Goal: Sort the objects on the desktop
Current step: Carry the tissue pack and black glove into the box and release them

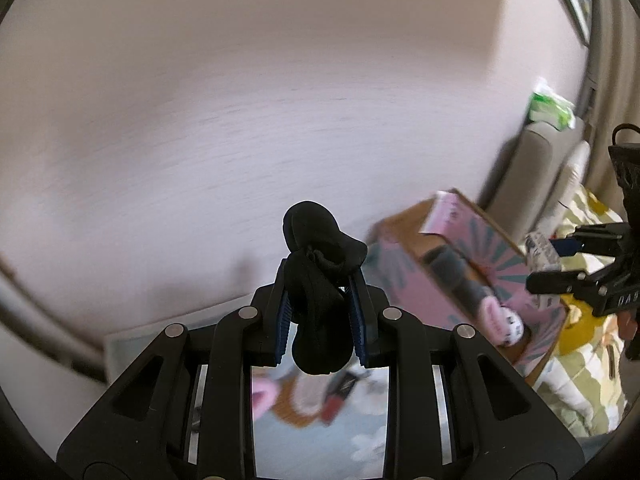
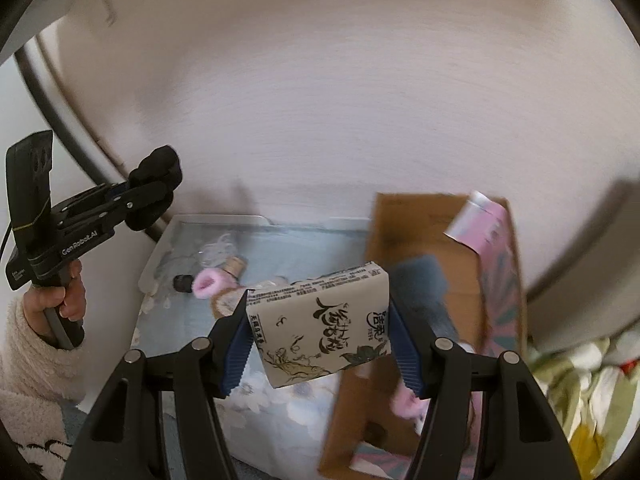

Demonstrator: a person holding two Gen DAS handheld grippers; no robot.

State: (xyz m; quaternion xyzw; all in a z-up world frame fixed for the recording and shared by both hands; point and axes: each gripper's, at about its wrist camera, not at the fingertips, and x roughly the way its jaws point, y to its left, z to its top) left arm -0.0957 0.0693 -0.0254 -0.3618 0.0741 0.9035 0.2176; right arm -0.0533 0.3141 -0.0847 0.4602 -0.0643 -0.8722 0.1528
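The left hand-held gripper pinches a soft, bunched black sock. The right hand-held gripper clamps a rectangular printed tissue pack, above an open cardboard box beside a clear plastic tray.

Support surface: pale whitish table top, faint wood grain, blurred. Landmark: cardboard box, pink printed outside, flaps open, at table's near edge. Just left of box: shallow clear tray, touching or nearly touching box side; cannot tell which. Tray and box seem to rest at table edge, partly over light blue flowered cloth; exact bearing surface unclear. Beyond box: table top bare-looking, blurred. Right of box: green-yellow patterned bedding, lower level.
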